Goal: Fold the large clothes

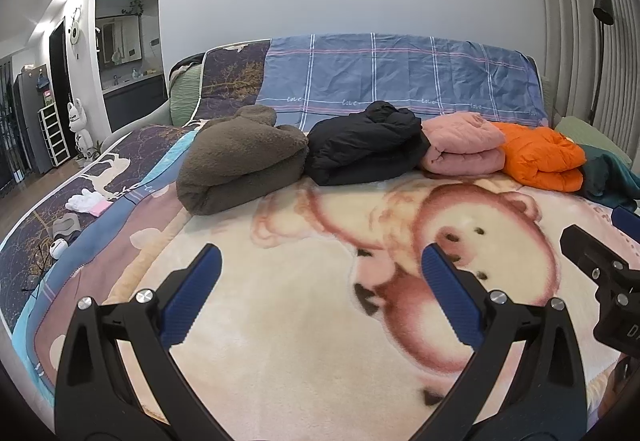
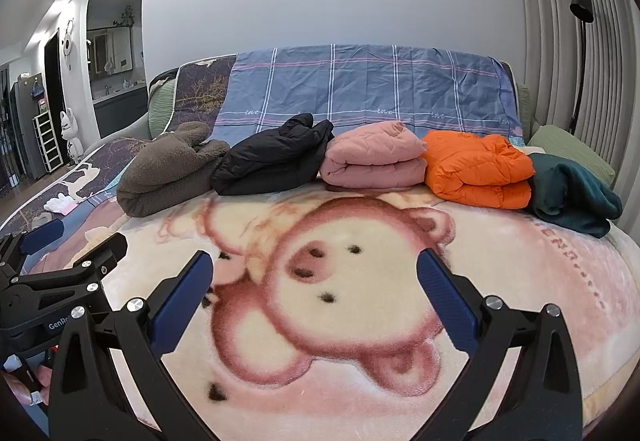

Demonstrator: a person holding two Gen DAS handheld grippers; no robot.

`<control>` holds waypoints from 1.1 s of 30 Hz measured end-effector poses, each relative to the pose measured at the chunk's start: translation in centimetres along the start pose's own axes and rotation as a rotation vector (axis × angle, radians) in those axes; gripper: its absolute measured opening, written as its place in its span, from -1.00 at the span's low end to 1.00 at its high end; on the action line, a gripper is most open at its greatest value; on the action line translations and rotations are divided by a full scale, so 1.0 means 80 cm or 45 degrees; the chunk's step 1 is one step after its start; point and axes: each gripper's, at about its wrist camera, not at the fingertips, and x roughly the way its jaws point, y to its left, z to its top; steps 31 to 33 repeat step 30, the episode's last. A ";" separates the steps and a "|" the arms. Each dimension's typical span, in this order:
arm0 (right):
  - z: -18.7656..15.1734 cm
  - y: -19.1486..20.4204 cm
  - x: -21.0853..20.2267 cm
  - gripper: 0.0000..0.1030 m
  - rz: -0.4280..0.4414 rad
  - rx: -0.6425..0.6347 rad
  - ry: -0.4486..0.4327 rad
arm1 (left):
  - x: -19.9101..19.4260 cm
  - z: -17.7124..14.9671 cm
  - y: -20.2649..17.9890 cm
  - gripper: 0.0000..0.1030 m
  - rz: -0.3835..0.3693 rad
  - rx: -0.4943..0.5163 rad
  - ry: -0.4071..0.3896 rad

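Both grippers hover side by side over the bear-print blanket (image 2: pixel 360 321), left gripper (image 1: pixel 320 261) and right gripper (image 2: pixel 314 267) each with jaws spread wide and holding nothing (blue pads face bare fleece). Along the blanket's far edge, against the plaid sheet (image 2: pixel 360 81) draped over the sofa back, lies a row of folded clothes, each touching its neighbour: brown fleece jacket (image 1: pixel 240 161), black puffer jacket (image 1: pixel 364 145), pink quilted garment (image 2: pixel 372 157), orange puffer jacket (image 2: pixel 476 169), then a dark teal garment (image 2: pixel 572 197) lying looser at the right end. White gloves (image 1: pixel 84 199) sit well apart at far left.
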 end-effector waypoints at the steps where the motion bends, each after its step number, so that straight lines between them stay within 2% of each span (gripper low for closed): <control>1: 0.000 0.000 0.000 0.97 -0.001 0.001 0.001 | 0.000 0.000 0.000 0.96 0.000 0.000 0.001; 33: -0.004 -0.006 0.002 0.97 -0.024 0.039 0.028 | 0.009 -0.001 0.003 0.96 -0.015 0.017 0.026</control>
